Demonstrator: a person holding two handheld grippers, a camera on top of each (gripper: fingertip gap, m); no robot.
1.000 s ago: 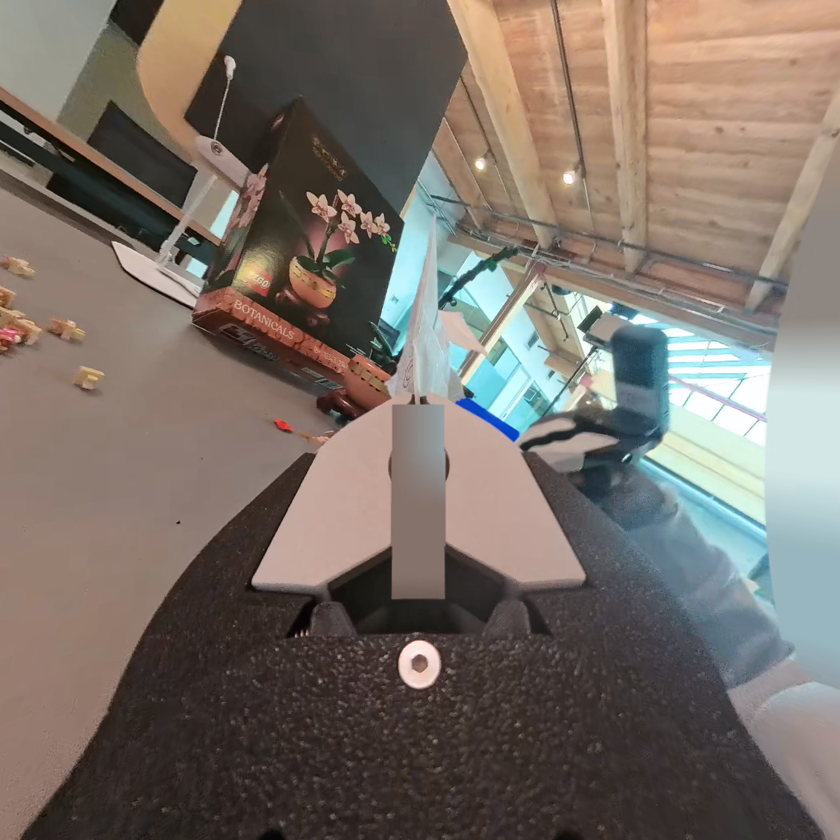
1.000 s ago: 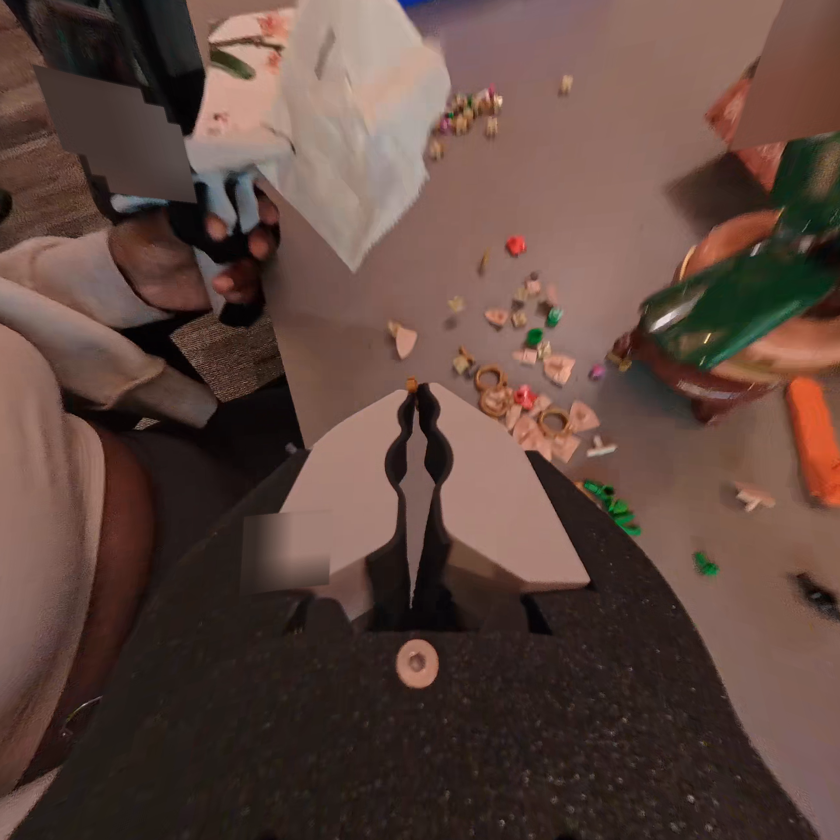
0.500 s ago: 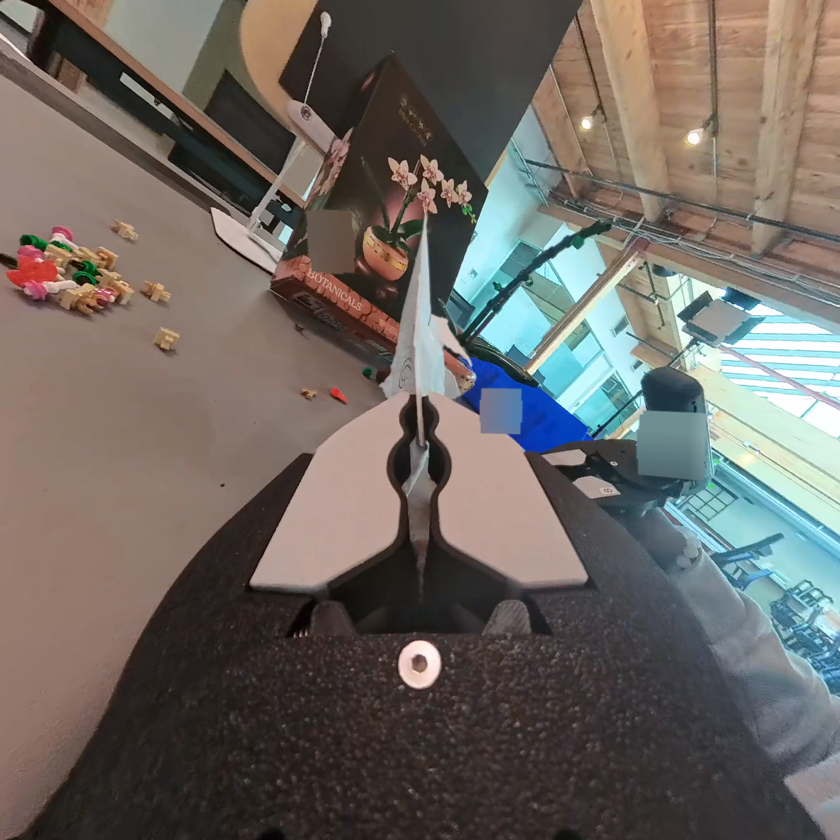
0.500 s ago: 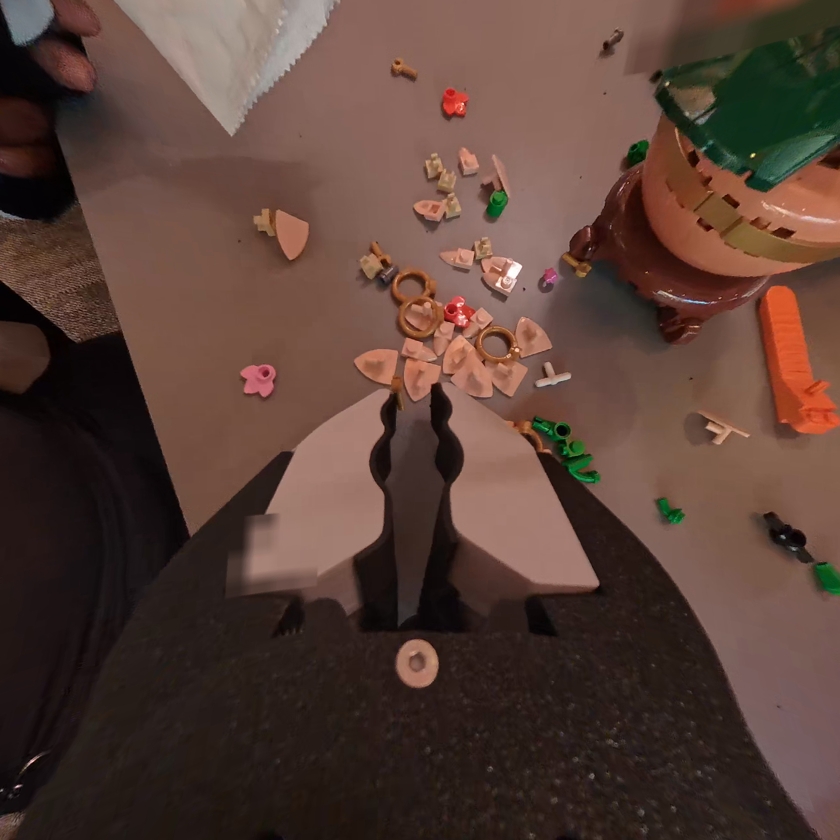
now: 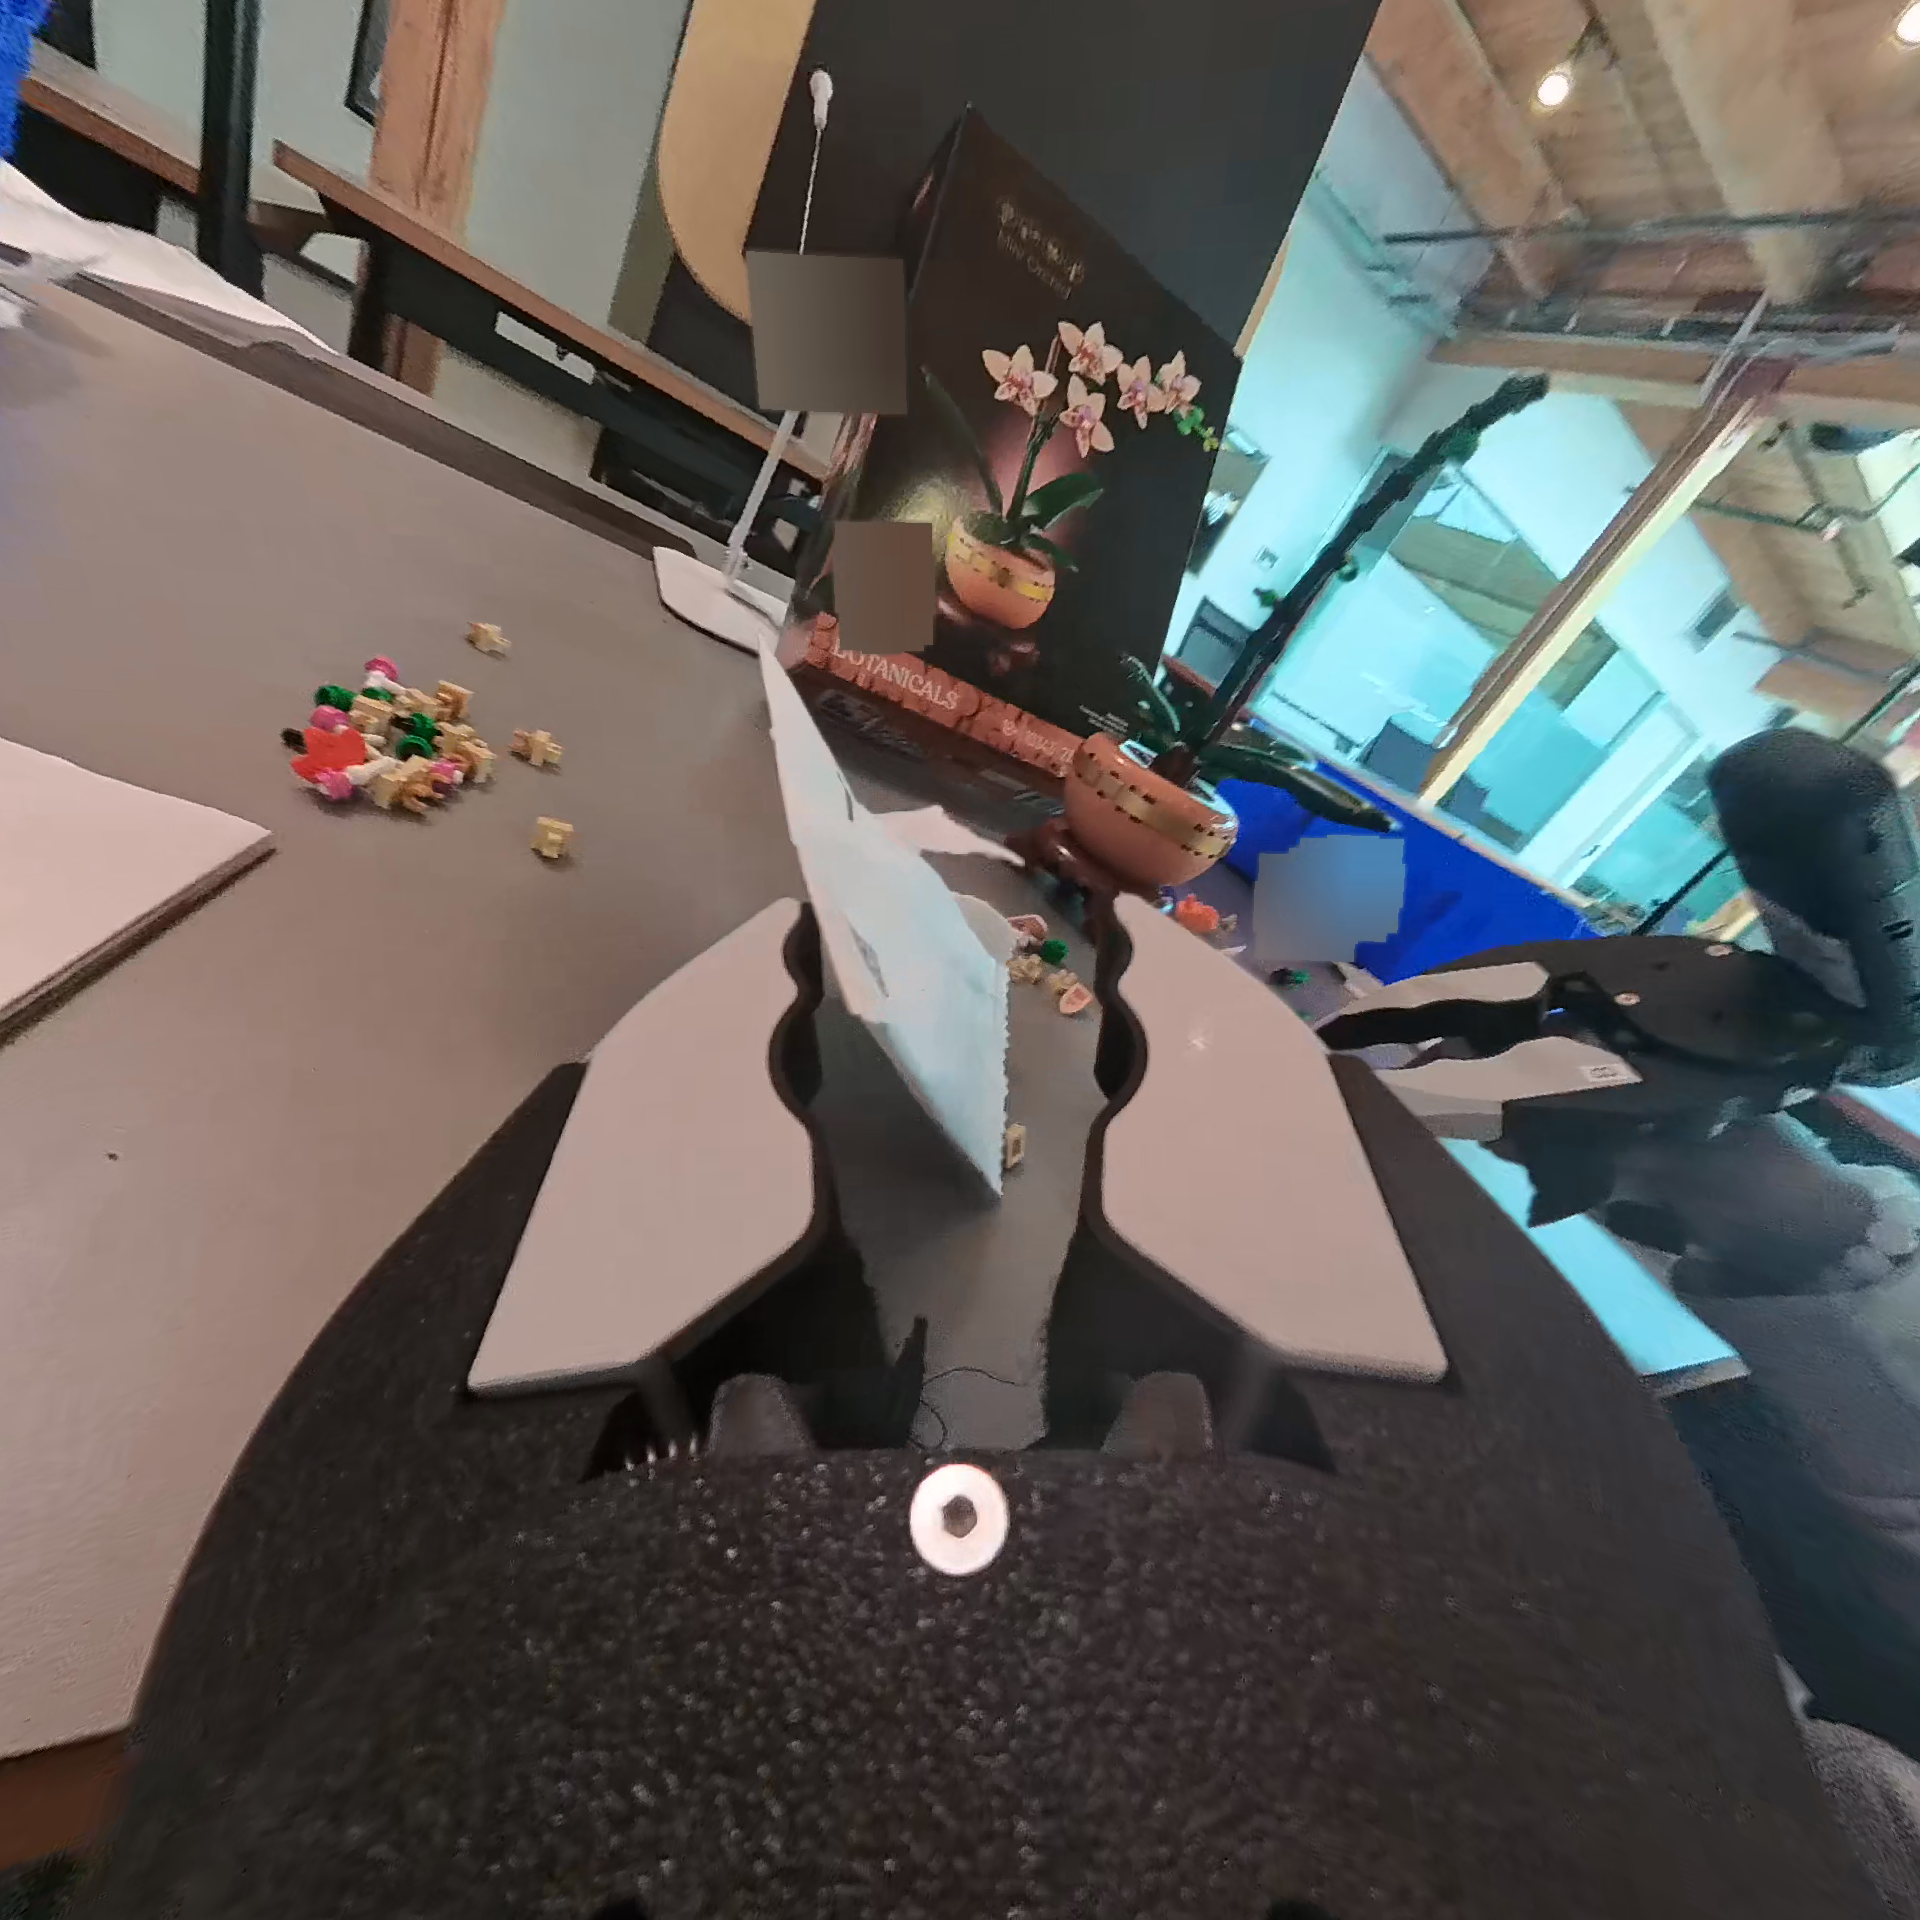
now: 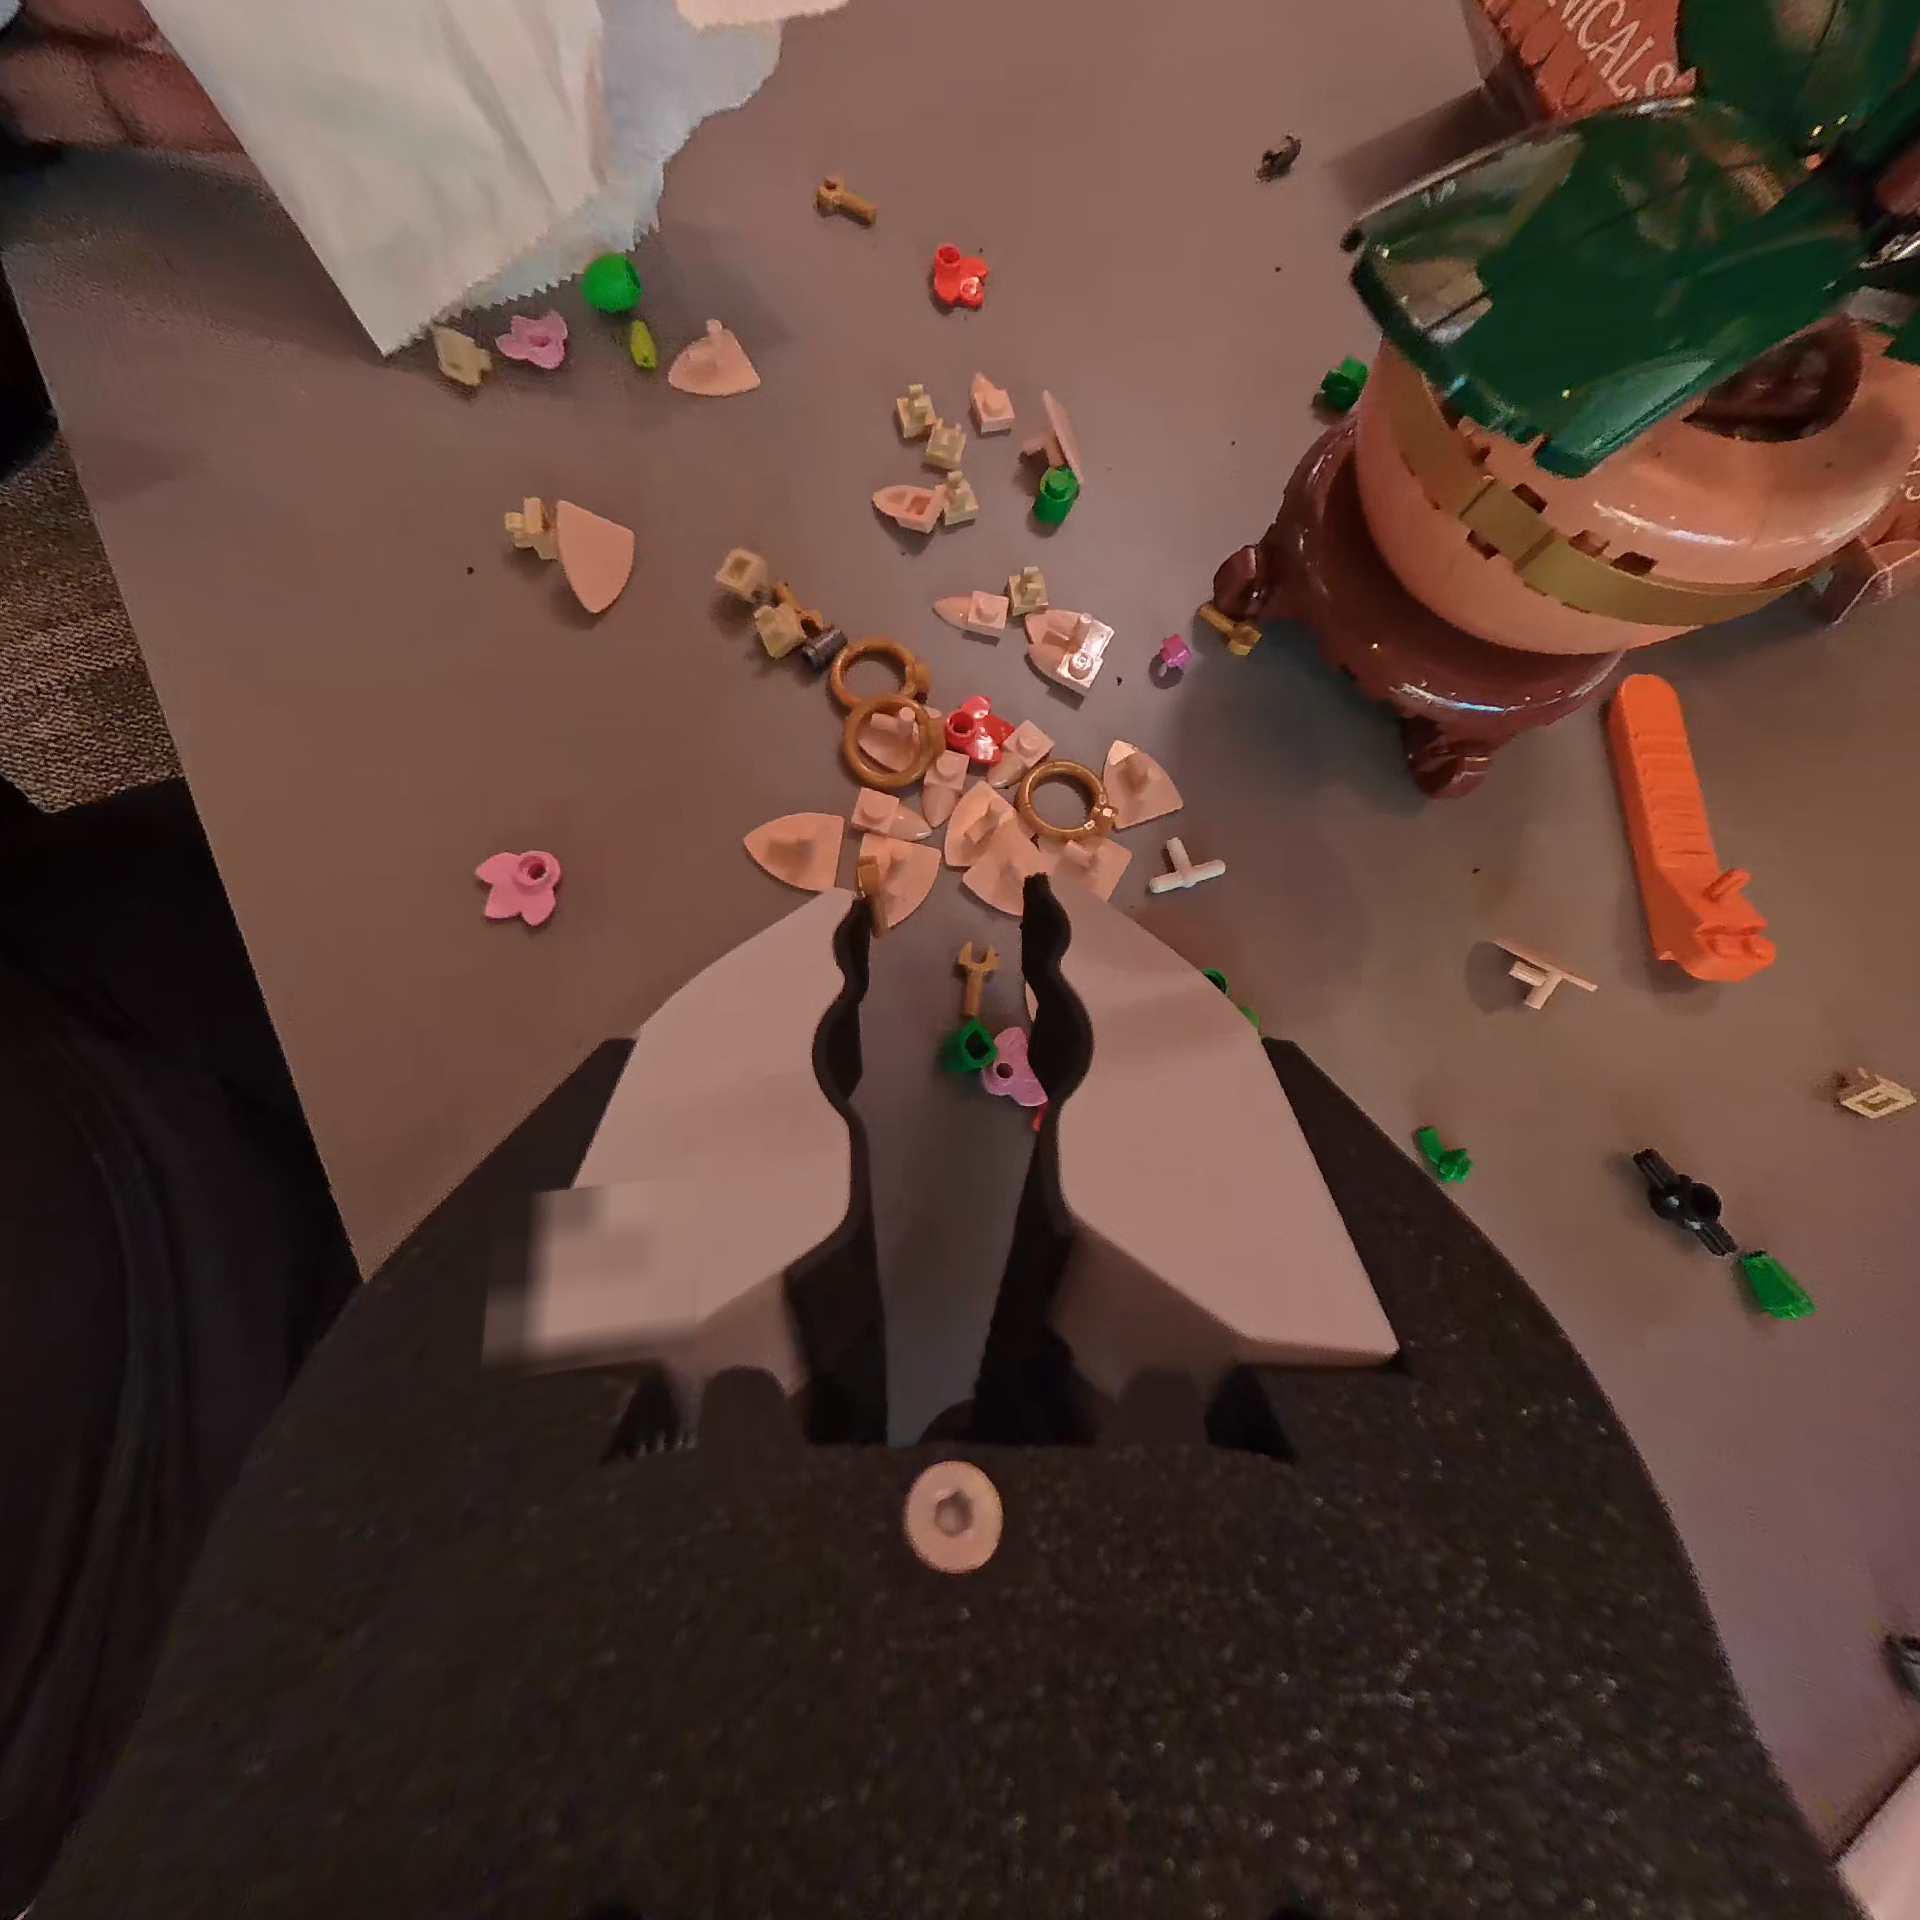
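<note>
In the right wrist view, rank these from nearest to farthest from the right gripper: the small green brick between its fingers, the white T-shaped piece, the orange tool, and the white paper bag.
1. Small green brick: between the right gripper's fingers.
2. White T-shaped piece: just right of the fingertips.
3. Orange tool: farther right, beside the brown pot base.
4. White paper bag: top left corner, farthest.

Grey table — scattered small bricks, orange tool, brick-built pot, white paper bag.
</note>
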